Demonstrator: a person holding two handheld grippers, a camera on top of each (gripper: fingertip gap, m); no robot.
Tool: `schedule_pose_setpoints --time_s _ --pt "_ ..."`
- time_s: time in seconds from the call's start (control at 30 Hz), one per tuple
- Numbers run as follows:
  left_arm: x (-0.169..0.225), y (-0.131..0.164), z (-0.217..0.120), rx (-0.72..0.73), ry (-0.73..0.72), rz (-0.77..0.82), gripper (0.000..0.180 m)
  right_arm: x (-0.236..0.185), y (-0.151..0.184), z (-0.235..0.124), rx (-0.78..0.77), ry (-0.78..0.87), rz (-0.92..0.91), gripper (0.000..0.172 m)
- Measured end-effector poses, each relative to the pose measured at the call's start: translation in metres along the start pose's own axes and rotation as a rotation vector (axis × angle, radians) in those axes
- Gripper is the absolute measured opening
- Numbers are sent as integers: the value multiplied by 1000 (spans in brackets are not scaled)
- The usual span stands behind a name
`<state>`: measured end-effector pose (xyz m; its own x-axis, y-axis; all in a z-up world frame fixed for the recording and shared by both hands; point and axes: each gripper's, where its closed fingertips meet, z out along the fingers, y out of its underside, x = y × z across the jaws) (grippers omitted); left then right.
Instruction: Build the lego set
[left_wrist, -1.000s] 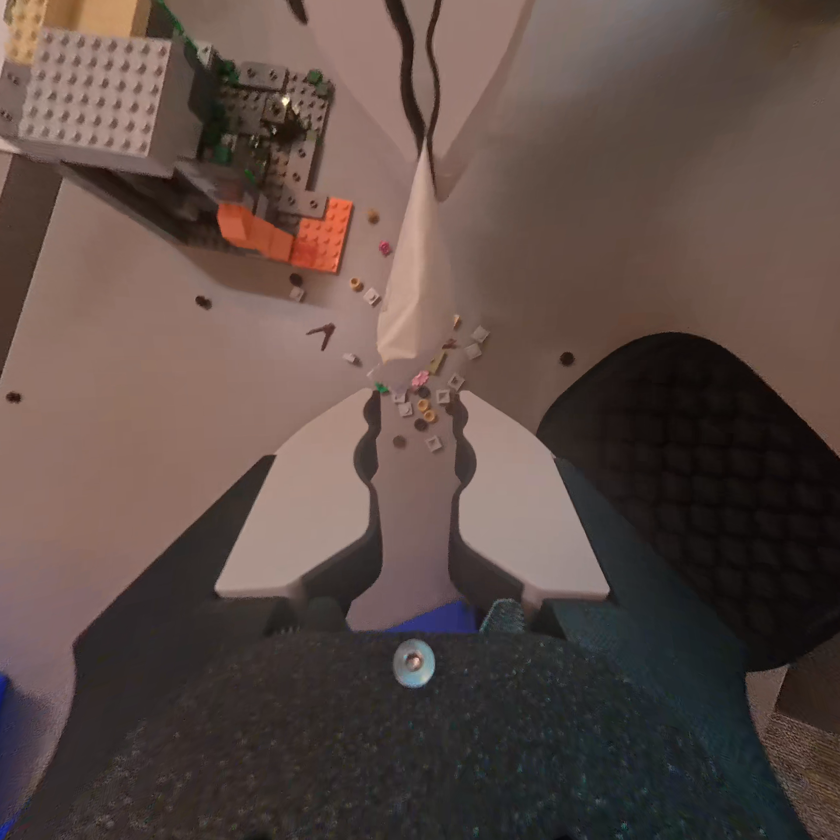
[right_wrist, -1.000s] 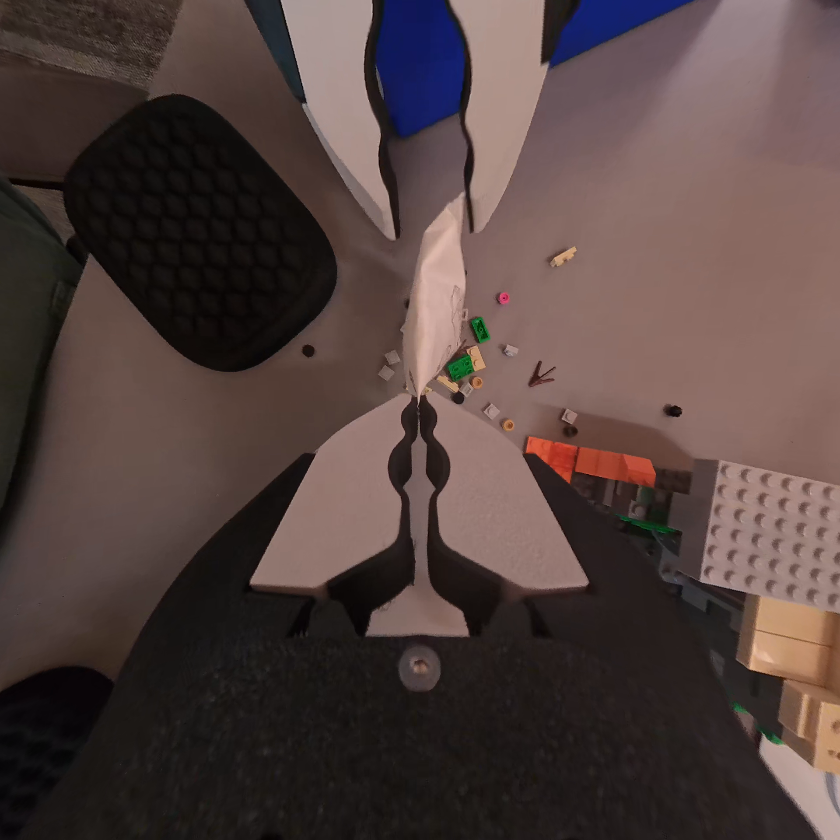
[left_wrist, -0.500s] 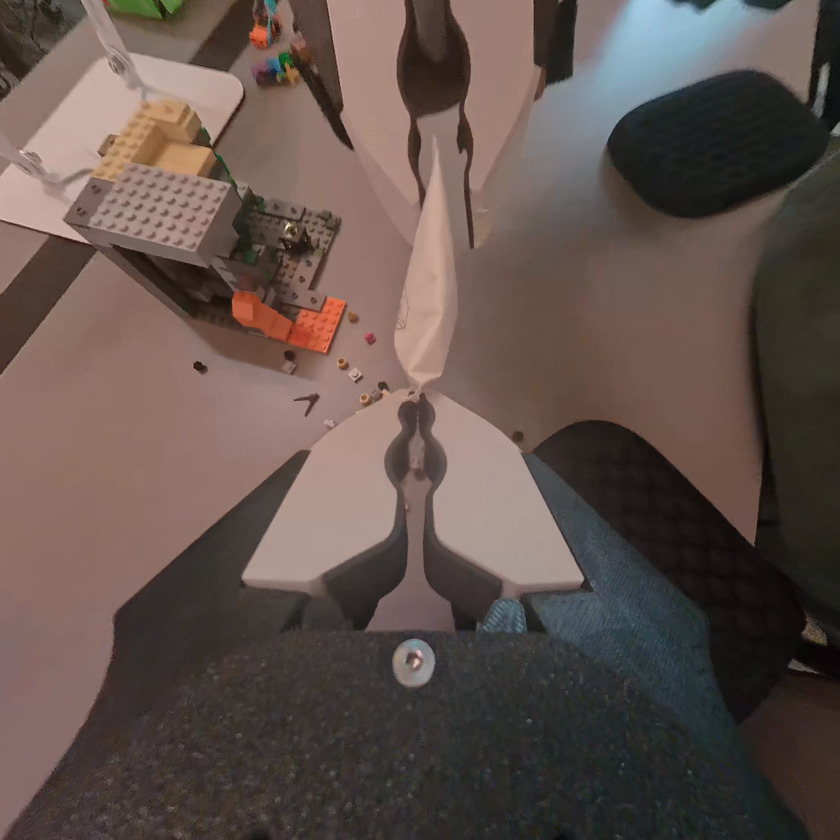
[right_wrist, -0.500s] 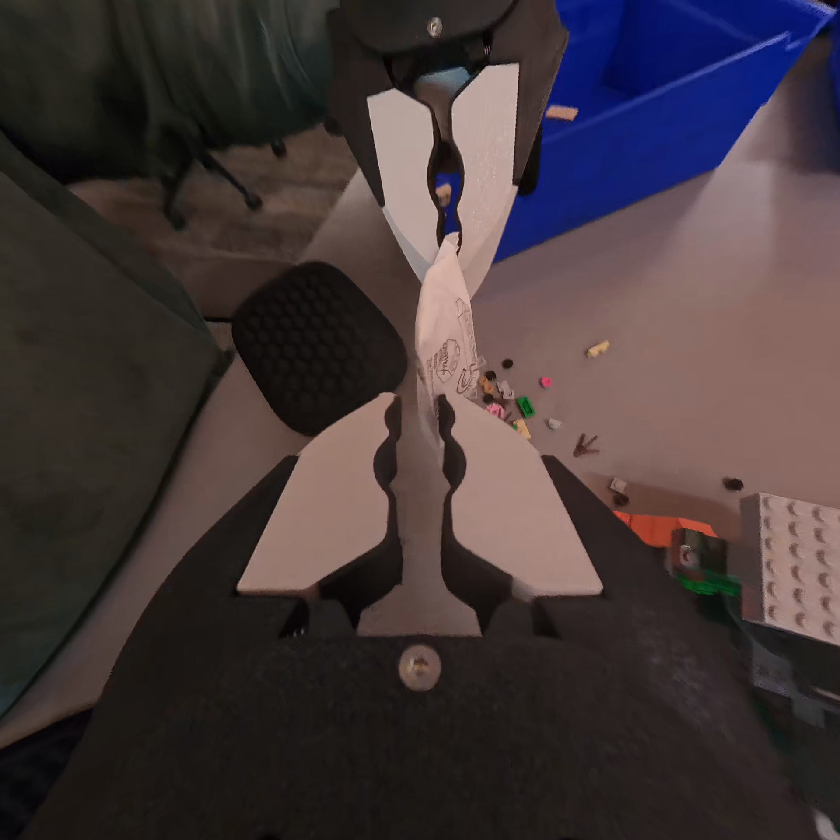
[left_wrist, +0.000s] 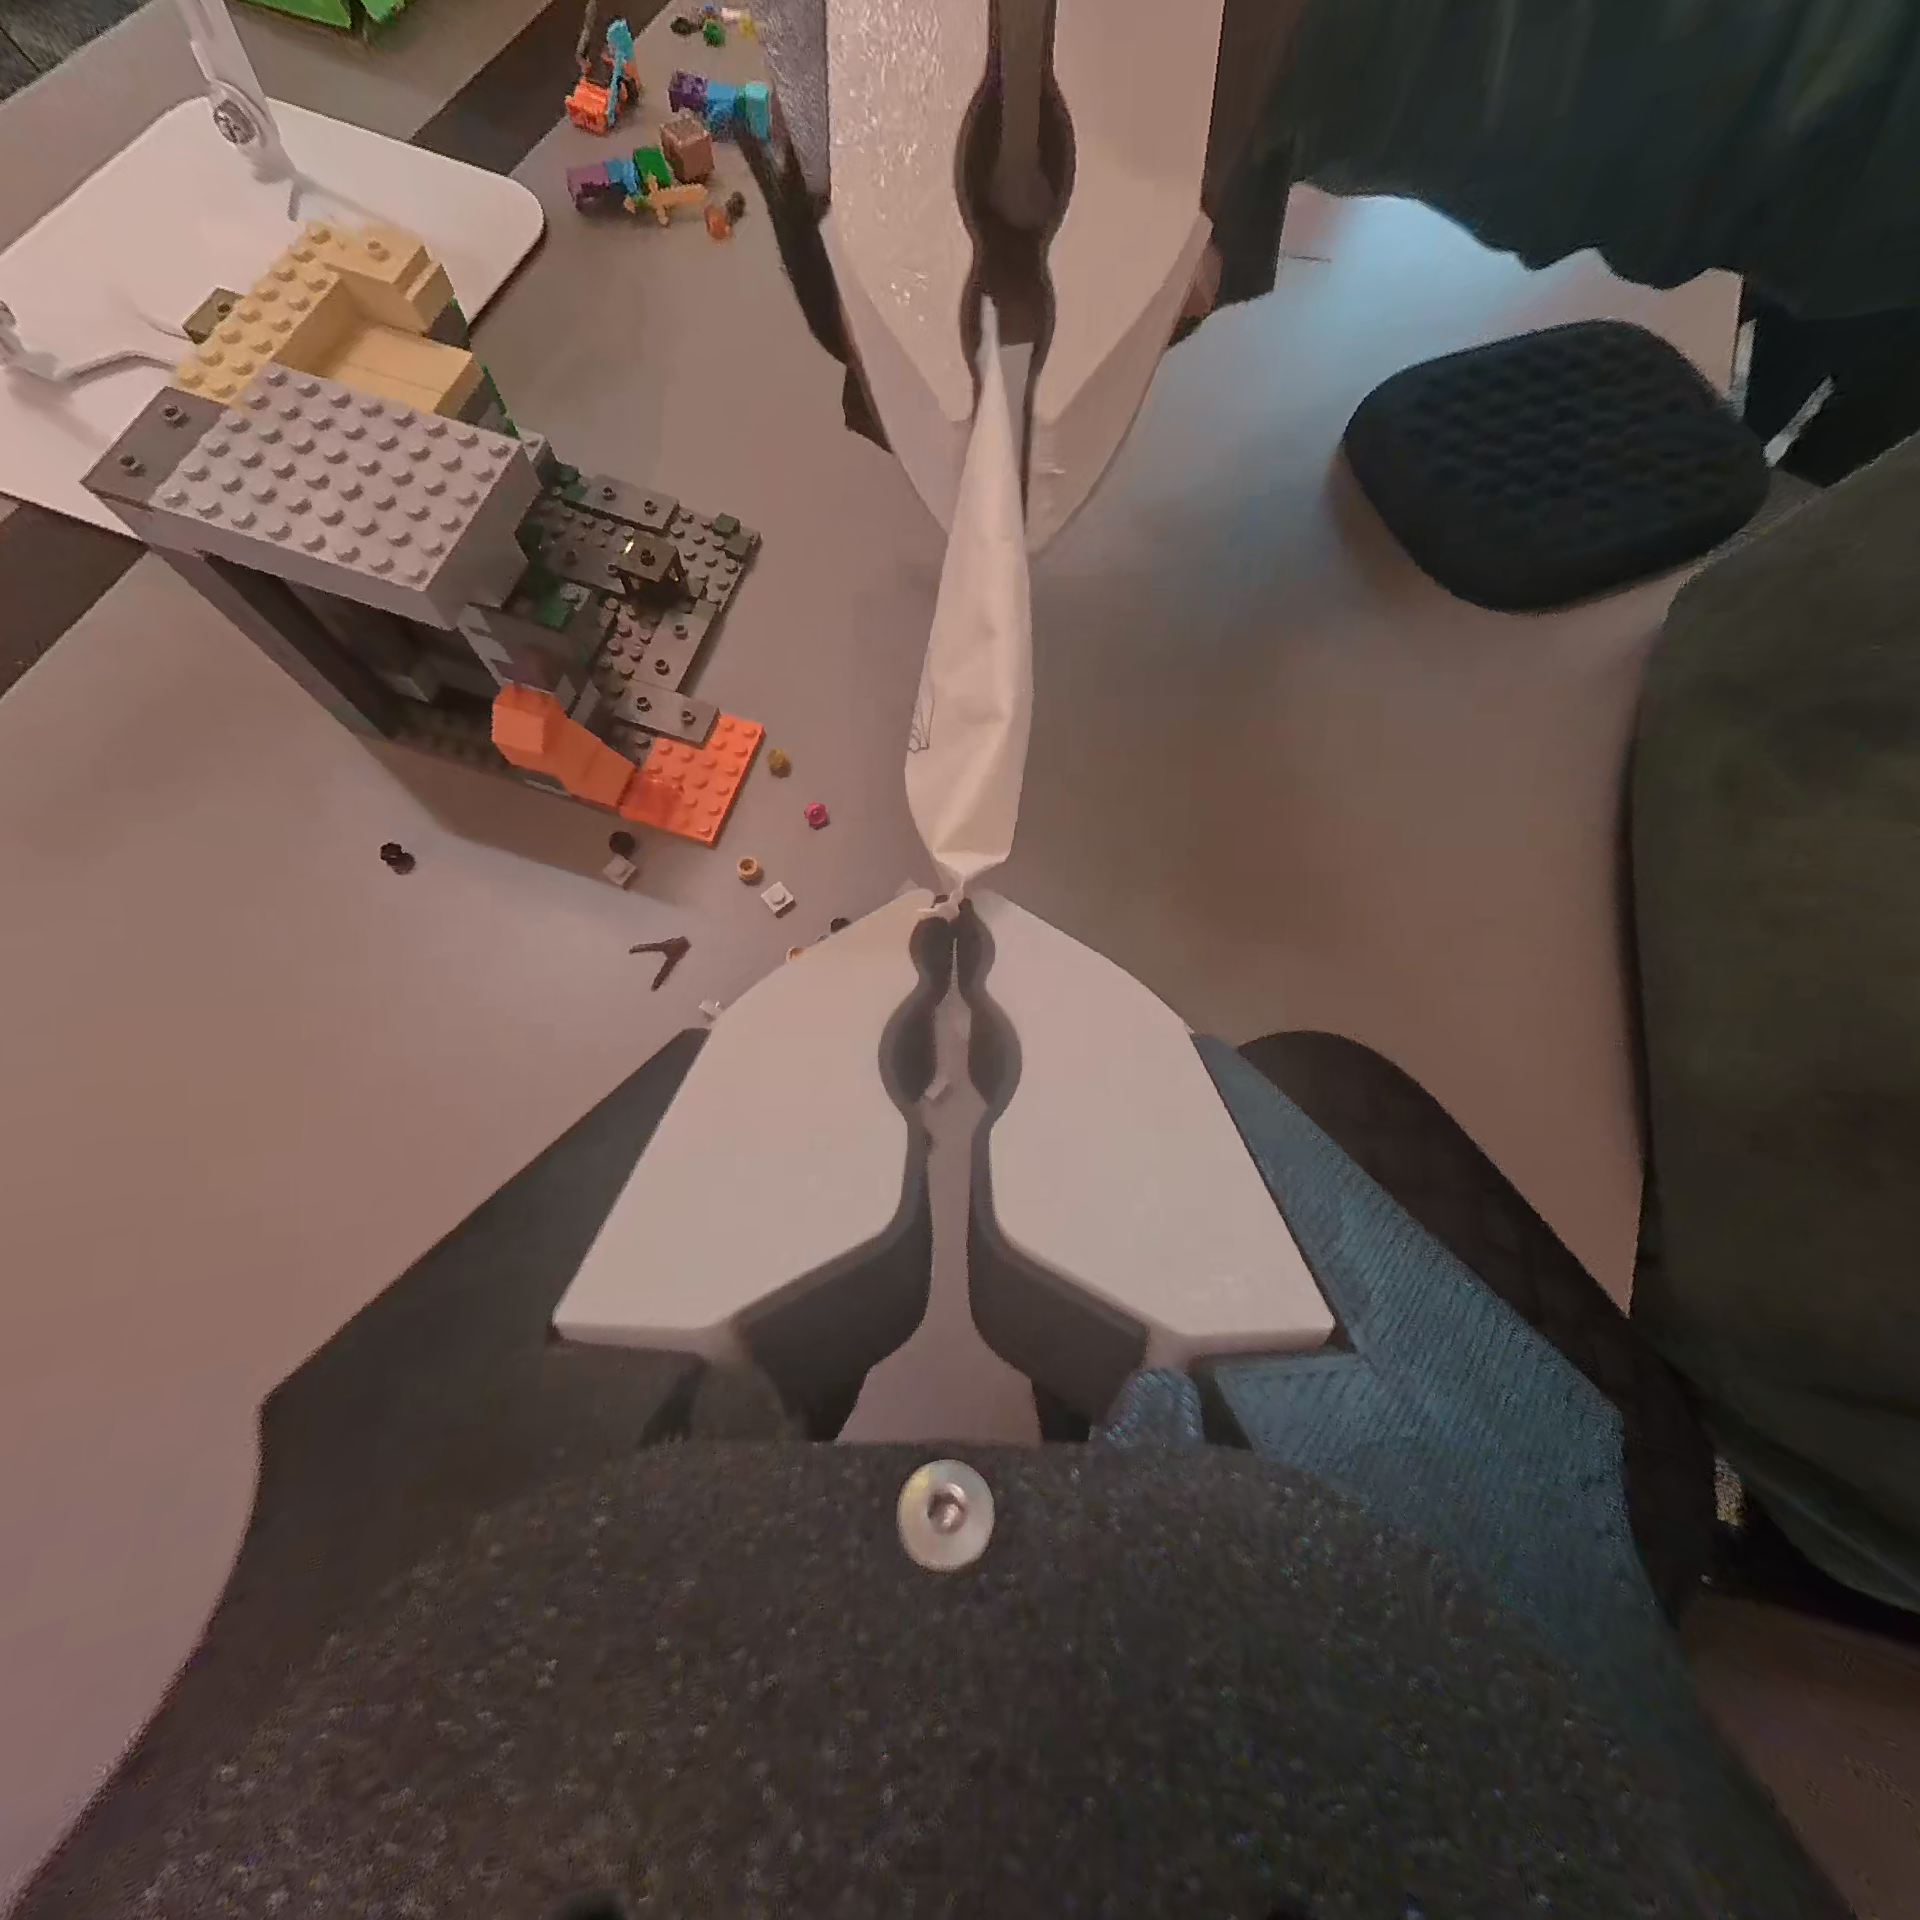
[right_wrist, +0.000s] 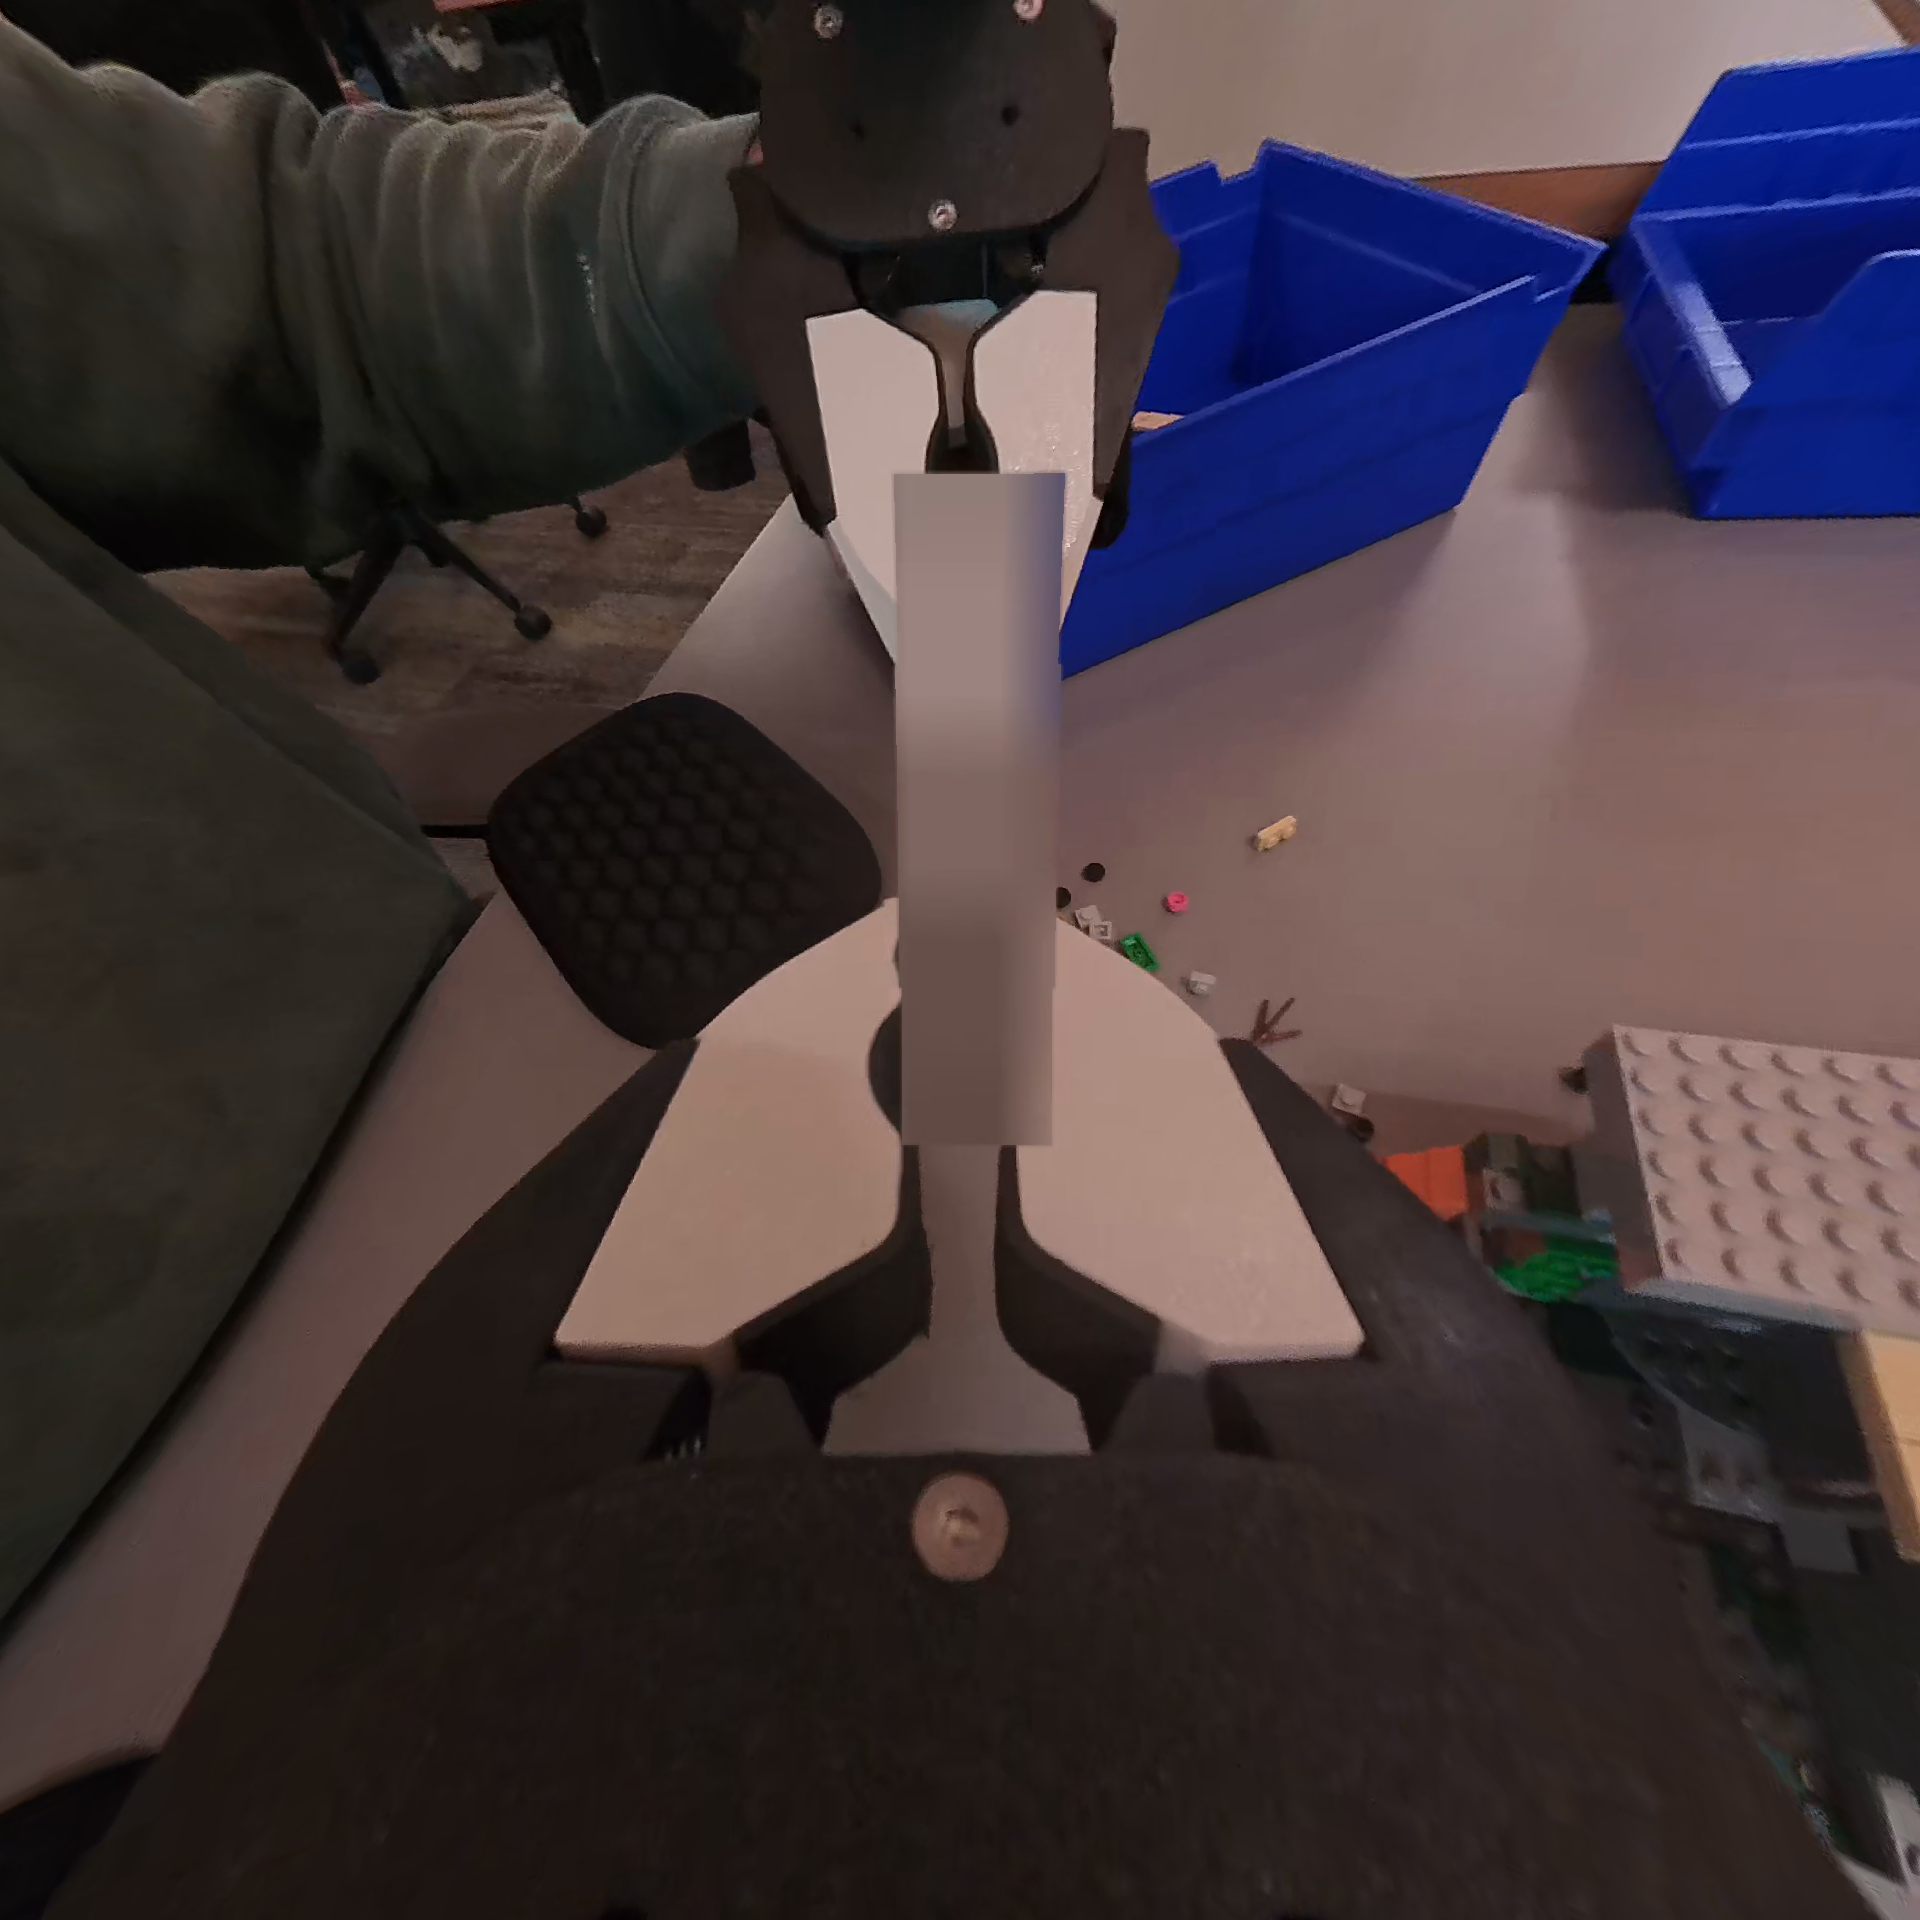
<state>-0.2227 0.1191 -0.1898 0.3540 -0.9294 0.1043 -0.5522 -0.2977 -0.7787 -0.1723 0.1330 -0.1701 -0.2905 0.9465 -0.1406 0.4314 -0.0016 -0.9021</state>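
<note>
Stretching a white paper bag (left_wrist: 982, 665) above the desk (left_wrist: 1247, 748), the left claw (left_wrist: 951, 912), lately parted, pinches one end, while the right claw (left_wrist: 1006, 312), a moment ago wider, clamps the other.

Left tool (left_wrist: 951, 914) clamps the twisted end of a white paper bag (left_wrist: 982, 665); right tool (left_wrist: 1006, 343) grips its far end above the grey tabletop (left_wrist: 1247, 727).

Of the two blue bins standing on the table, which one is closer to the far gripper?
The left blue bin: its near corner sits directly beside the left gripper. The other blue bin stands farther right, near the picture's edge.
</note>
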Motion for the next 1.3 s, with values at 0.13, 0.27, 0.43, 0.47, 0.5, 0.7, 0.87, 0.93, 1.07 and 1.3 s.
schedule_pose_setpoints --time_s 0.13,0.27,0.43,0.47,0.5,0.7,0.87,0.93,1.07,1.3 --pt "1 -7 4 27 -1 -47 1 1 1 -2 -17 50 6 0" --pt "3 -15 5 60 -19 -81 1 1 -7 1 -21 87 52 0" --pt "-10 -14 -9 69 -132 -149 1 -2 -14 -6 -64 108 61 0" --pt "-9 -15 -11 85 -133 -164 1 -2 -18 -9 -64 115 68 0" --pt "-10 -14 -10 80 -156 -176 1 -3 -20 -10 -73 116 73 0" --pt "-11 -16 -3 68 -246 -156 1 -6 -15 7 -188 176 9 0" --pt "-9 -10 -6 54 -267 -153 1 -4 -15 -3 -176 207 19 0" --pt "-11 -6 -1 18 -296 -128 1 -6 -8 5 -193 207 7 0" --pt "-10 -11 -5 84 -249 -154 1 -9 -8 -5 -124 226 22 0" --pt "9 -23 17 45 -263 -18 9 -28 18 -31 -70 278 54 0"
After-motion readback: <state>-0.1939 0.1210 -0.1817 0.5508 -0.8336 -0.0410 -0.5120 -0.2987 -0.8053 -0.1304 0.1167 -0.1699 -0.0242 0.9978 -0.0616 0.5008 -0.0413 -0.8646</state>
